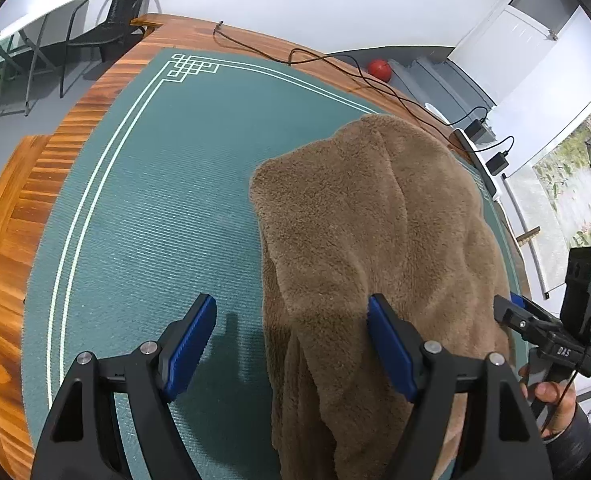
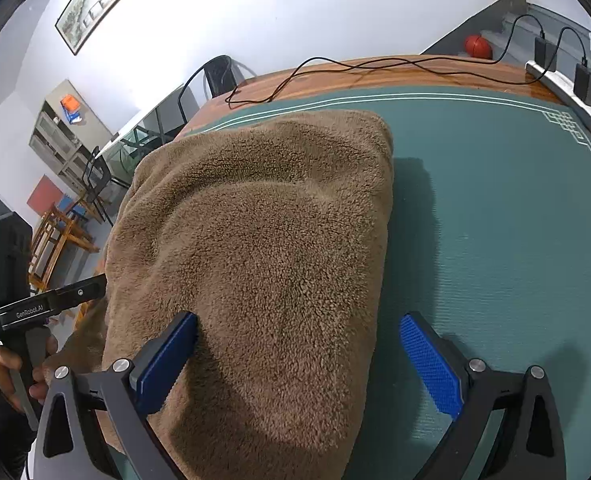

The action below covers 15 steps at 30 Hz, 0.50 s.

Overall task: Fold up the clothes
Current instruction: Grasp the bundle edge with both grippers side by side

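A: Left wrist view — the brown fleece garment (image 1: 375, 248) lies heaped on the green mat (image 1: 155, 200), toward 3 o'clock; the left hand-held gripper (image 1: 291, 340) gapes wide over its edge.

B: The right hand-held gripper (image 2: 299, 356) is wide too — straddle one layer's edge, pinch cleanly.

The garment (image 2: 255, 248) lies on the mat (image 2: 495, 220) — cables (image 2: 335, 66) behind it, along the table's (image 2: 415, 76) far edge.

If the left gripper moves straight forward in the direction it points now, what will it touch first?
Probably the brown fleece garment. The left gripper is open, its right finger already at the fabric's left edge, its left finger over bare green mat. Depth is unclear, so it might instead meet the mat first.
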### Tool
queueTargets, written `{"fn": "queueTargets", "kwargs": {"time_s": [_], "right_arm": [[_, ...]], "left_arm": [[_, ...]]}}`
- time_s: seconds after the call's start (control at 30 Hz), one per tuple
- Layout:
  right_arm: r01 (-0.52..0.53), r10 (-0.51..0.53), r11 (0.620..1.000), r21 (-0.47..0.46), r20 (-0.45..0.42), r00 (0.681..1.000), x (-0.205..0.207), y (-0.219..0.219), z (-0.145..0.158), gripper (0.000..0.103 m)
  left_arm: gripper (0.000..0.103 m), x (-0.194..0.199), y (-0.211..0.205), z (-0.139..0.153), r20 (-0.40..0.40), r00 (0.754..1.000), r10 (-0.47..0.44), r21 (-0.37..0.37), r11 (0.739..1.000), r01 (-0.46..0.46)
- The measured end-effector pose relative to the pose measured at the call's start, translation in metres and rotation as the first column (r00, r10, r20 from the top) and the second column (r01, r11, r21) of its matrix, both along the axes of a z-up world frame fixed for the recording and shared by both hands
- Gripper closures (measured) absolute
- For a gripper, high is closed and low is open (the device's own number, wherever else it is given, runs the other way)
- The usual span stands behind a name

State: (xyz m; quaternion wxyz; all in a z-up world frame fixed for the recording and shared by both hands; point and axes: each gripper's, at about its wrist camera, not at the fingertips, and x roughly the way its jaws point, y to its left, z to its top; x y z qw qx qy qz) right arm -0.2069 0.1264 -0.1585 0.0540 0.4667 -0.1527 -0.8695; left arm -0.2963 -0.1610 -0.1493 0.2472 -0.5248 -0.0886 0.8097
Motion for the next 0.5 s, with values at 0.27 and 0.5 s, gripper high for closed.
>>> {"fn": "queueTargets", "kwargs": {"time_s": [0.27, 0.5], "right_arm": [[0.000, 0.003, 0.990, -0.138, 0.027, 1.000, -0.004, 0.014, -0.015, 0.001], [-0.010, 0.017, 0.982, -0.186, 0.036, 0.999, -0.008, 0.015, -0.018, 0.001]], "left_arm": [[0.023, -0.008, -0.022, -0.006, 0.062, 0.998, 0.004, 0.209, 0.978, -0.017], [0.023, -0.011, -0.009, -0.011, 0.084, 0.995, -0.062, 0.259, 0.965, 0.038]]}}
